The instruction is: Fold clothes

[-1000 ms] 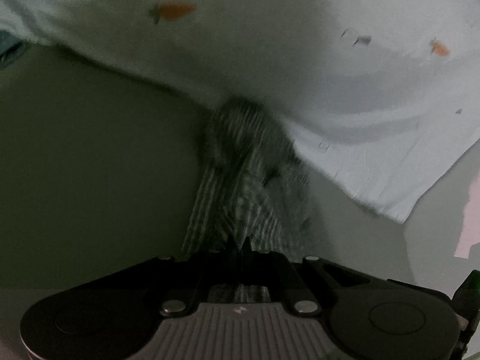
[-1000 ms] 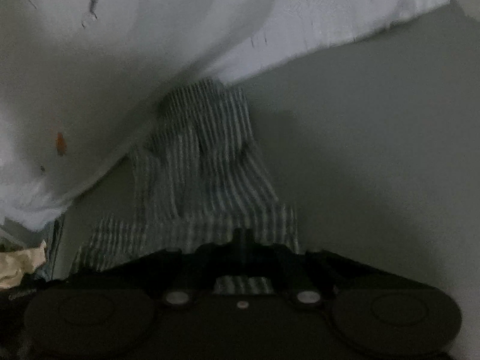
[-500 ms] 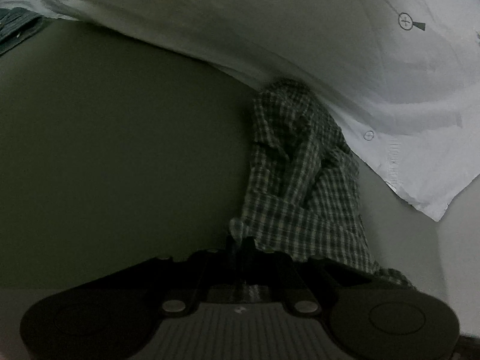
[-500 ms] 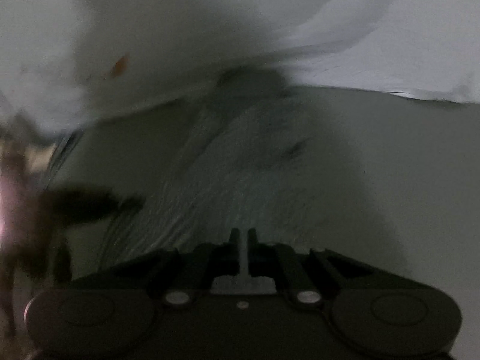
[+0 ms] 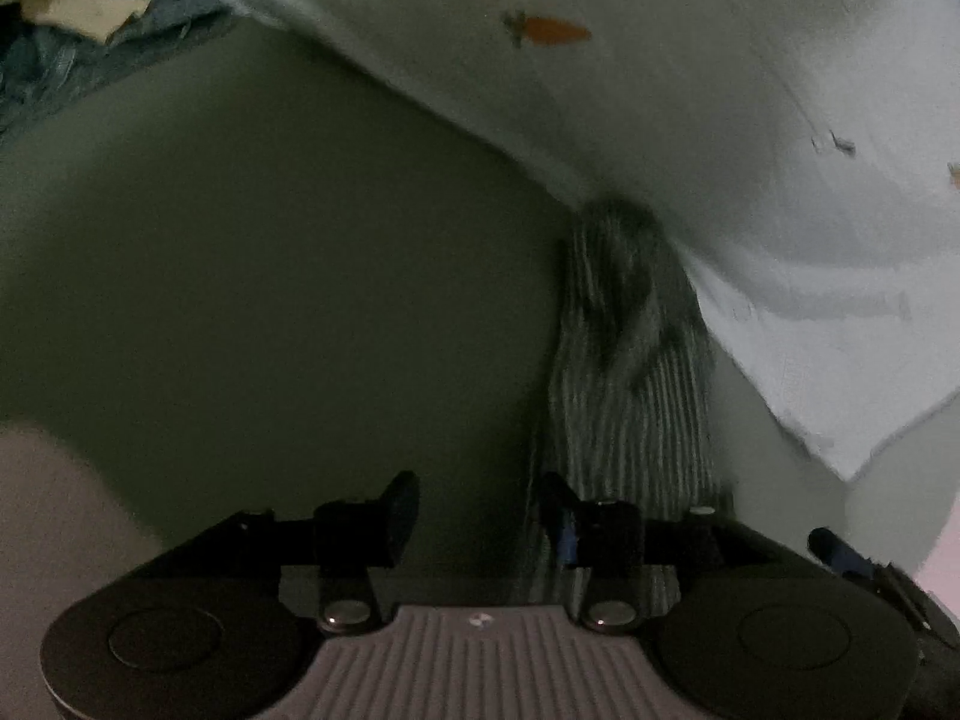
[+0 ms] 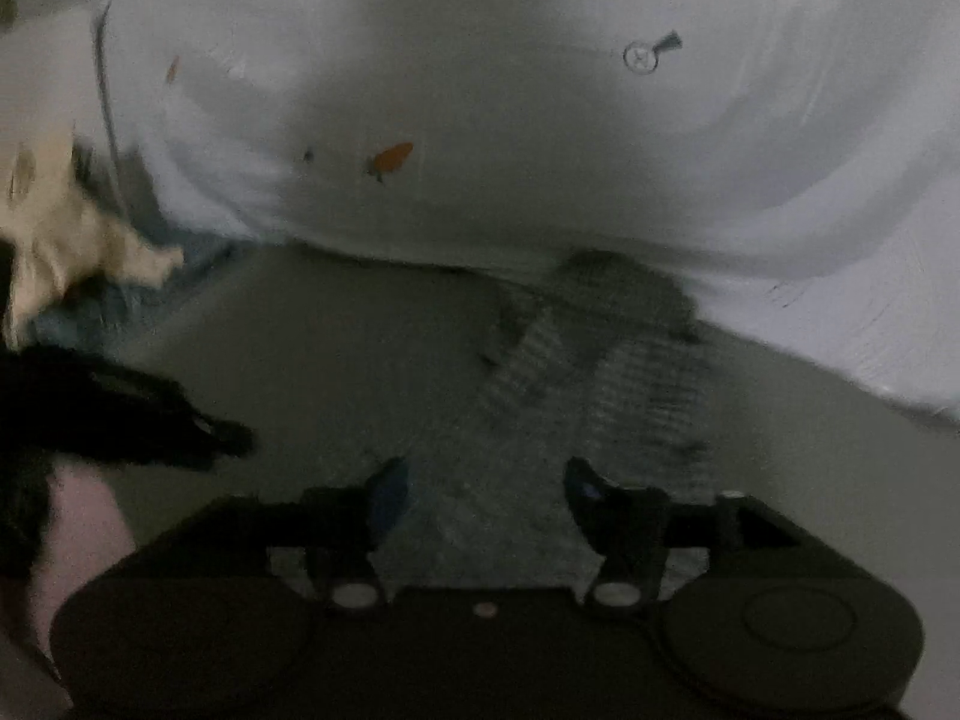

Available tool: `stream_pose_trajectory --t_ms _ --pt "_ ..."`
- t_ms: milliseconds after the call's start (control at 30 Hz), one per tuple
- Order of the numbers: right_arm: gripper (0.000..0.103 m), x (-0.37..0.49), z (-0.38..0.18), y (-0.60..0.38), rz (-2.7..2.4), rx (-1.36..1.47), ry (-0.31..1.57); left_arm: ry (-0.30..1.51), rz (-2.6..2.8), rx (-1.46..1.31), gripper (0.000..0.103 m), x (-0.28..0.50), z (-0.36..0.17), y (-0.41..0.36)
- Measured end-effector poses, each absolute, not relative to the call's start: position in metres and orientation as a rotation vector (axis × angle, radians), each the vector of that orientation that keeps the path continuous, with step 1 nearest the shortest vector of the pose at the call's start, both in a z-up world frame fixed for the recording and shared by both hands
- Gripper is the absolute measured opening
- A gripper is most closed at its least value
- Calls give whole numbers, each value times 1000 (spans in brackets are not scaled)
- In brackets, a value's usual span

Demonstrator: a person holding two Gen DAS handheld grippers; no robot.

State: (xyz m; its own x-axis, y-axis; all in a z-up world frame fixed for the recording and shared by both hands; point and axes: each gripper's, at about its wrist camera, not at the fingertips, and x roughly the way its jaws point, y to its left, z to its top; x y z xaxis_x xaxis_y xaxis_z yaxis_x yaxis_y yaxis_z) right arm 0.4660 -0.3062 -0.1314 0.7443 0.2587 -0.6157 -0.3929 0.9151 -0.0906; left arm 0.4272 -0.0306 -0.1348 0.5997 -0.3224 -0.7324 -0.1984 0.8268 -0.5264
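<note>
Now both tongs have just been opening: left gripper (image 5: 471, 507) and right gripper (image 6: 483, 495) gape, releasing the shirt (image 5: 630, 360). Soft, light, floppy; best pinched at a corner or hem.

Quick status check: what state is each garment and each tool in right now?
Left tool: open, jaws just opened; checked garment beside its right finger, not clamped.
Right tool: open, jaws just opened; nothing pinched.
Checked garment: released, crumpled, far end under the white cloth.
White carrot-print cloth: spread out, covering the garment's far end.

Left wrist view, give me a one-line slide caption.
Open left gripper, jaws just opened, beside checked garment on the table.
</note>
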Motion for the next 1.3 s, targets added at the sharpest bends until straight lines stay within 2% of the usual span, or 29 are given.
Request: stream_pose_trajectory --t_ms 100,133,167,233,367,467,500,567,600,633,767,833,900,1300 --pt "83 422 -147 -312 387 -431 646 1024 -158 -621 55 401 -142 -44" --pt "86 409 -153 -313 399 -502 655 1060 -200 -638 65 395 -148 -50" --pt "87 399 -164 -312 412 -590 662 1094 -242 -656 69 390 -154 -56" --pt "87 380 -189 -307 426 -801 665 1147 -313 -723 69 382 -169 -67" --pt "87 363 -250 -296 379 -1285 521 1225 -390 -808 69 377 -191 -86" --pt "86 387 -254 -291 313 -1266 519 1233 -423 -826 72 384 -194 -93" --pt "78 397 -251 -292 308 -1230 536 1232 -433 -850 73 387 -195 -93" --pt "51 417 -236 -293 318 -1137 568 1225 -450 -914 77 391 -198 -92" --pt "31 426 -225 -294 334 -1081 578 1220 -457 -953 77 393 -200 -91" --pt "22 434 -211 -296 328 -1005 579 1213 -464 -993 78 394 -202 -90" --pt "22 458 -165 -310 313 -760 586 1116 -477 -1224 81 405 -205 -84" --pt "22 466 -156 -314 320 -743 590 1043 -480 -1284 88 413 -203 -80" --pt "22 471 -154 -317 326 -747 591 1022 -463 -1337 90 421 -206 -78" --pt "21 463 -162 -319 334 -699 640 1179 -473 -1463 93 419 -247 -77"
